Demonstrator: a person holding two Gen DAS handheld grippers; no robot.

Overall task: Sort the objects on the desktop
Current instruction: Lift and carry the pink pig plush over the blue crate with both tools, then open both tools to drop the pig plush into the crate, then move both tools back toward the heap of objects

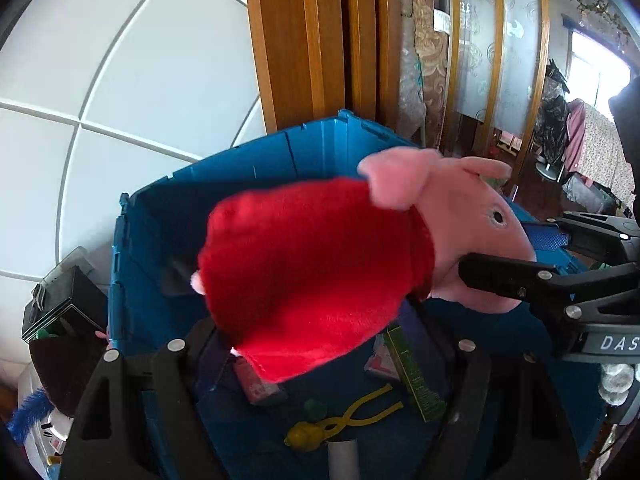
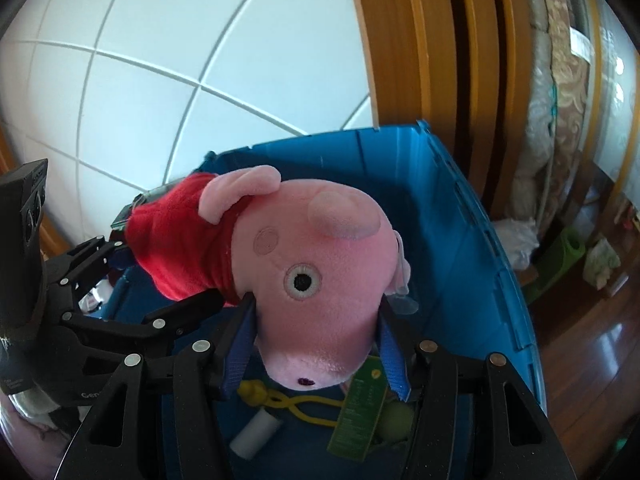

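Right gripper (image 2: 316, 340) clamped on plush pig (image 2: 320, 280) (head) – above blue bin (image 2: 460, 208), left gripper (image 1: 320, 360) spread, empty

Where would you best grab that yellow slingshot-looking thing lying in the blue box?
Probably at the narrow neck where the two prongs of the yellow slingshot toy join its knobbly head. It lies flat on the floor of the blue bin, so come straight down from above with the fingers across that neck. The pig plush, held in the right gripper, hangs over it and must move aside first.

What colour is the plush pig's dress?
Red; the plush pig's dress shows best in the left wrist view.
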